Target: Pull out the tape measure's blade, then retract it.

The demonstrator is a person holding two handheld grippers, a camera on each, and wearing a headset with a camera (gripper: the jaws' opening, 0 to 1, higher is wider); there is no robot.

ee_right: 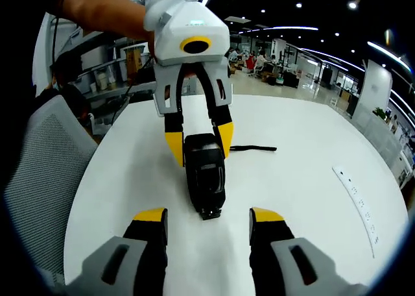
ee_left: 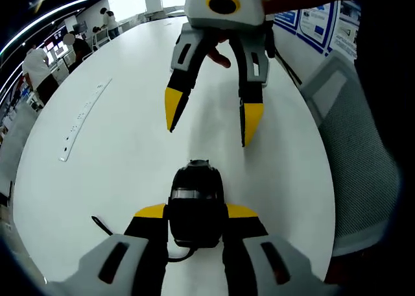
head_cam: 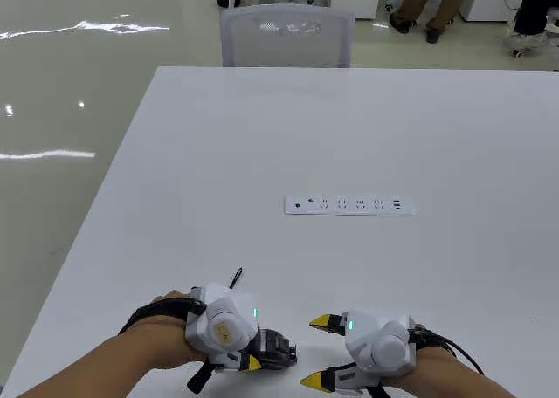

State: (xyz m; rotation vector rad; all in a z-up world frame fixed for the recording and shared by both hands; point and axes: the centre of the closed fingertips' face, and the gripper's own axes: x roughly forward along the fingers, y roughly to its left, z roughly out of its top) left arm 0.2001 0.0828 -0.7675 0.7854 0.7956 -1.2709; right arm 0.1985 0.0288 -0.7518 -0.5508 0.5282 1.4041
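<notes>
Tape measure (ee_left: 194, 202) sat on the tabletop (head_cam: 349, 136), pinched in your left gripper (ee_left: 196, 213); right gripper (ee_right: 207, 217) hung spread just short of it. You needed a square bite on the blade tip (ee_right: 209, 212), then a straight pull.

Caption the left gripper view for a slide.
Left hand-held gripper clamps a black tape measure as the open right hand-held gripper faces it.

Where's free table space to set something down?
Free: the table between the power strip and the chair at the far edge, plus both sides of the strip. Crowded: near edge, where the left gripper clamps the tape measure and the open right gripper faces it.
</notes>
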